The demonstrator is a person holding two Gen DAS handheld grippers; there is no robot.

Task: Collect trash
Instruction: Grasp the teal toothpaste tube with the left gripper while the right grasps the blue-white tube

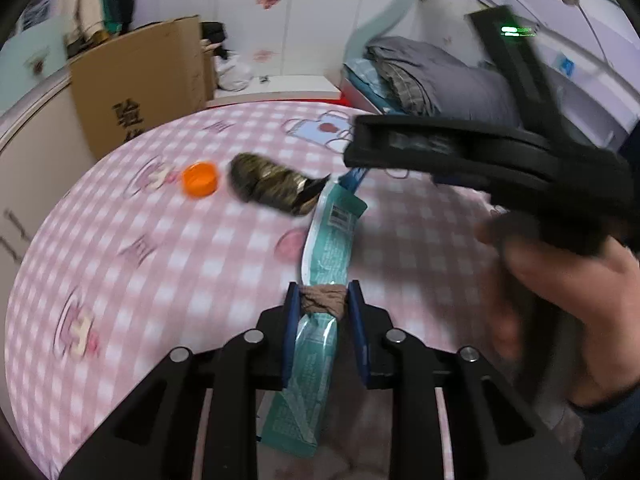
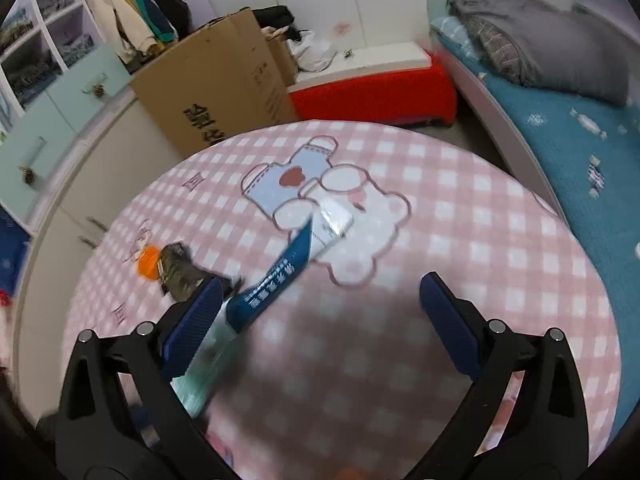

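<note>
My left gripper (image 1: 325,300) is shut on a long teal wrapper (image 1: 328,248), with a brown crumpled wad (image 1: 322,299) pinched between the blue pads too. The wrapper's far end reaches toward a blue wrapper (image 2: 276,284) on the pink checked tablecloth (image 2: 480,240). An orange cap (image 1: 200,179) and a dark gold crumpled wrapper (image 1: 272,188) lie side by side further left. A small white packet (image 2: 334,220) rests beyond the blue wrapper. My right gripper (image 2: 320,312) hangs open over the cloth, nothing between its fingers; the teal wrapper (image 2: 208,356) passes by its left finger (image 2: 198,320).
A person's hand (image 1: 560,300) holds the right gripper's black body (image 1: 480,152) at the right of the left wrist view. Behind the table stand a cardboard box (image 2: 216,80), a red-sided bench (image 2: 372,92) and pale cupboards (image 2: 60,128). A bed with a grey blanket (image 2: 552,48) runs along the right.
</note>
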